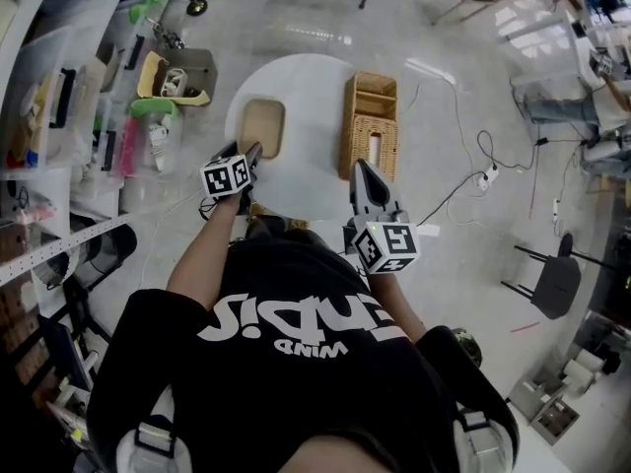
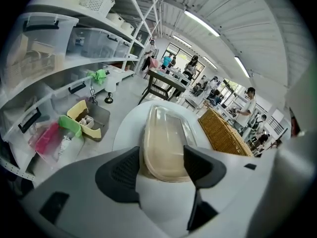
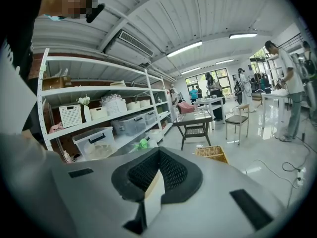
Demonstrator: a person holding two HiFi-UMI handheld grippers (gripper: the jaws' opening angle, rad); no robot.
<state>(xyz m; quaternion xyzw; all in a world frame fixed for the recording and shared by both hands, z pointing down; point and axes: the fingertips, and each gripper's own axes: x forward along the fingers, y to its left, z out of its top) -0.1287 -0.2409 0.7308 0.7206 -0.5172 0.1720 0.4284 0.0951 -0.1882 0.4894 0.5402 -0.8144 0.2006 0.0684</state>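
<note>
A tan container with a clear lid [image 1: 263, 126] lies on the left part of a round white table [image 1: 306, 180]. My left gripper [image 1: 254, 149] is at its near end. In the left gripper view it [image 2: 162, 162] is open, and the container's [image 2: 166, 138] near end sits between the jaws; I cannot tell whether they touch it. A wicker basket [image 1: 370, 126] stands on the table's right side. My right gripper [image 1: 361, 166] hovers just in front of it, its jaws raised level towards the room. Its pads [image 3: 158, 155] meet at the tips, shut on nothing that I can see. The basket [image 3: 212, 152] peeks past them.
White shelves with plastic bins [image 1: 59, 116] run along the left. A grey crate with yellow and green items [image 1: 182, 75] sits on the floor beside the table. Cables and a power strip [image 1: 488, 175] lie to the right, near a dark chair [image 1: 552, 279]. People stand at far tables [image 3: 195, 120].
</note>
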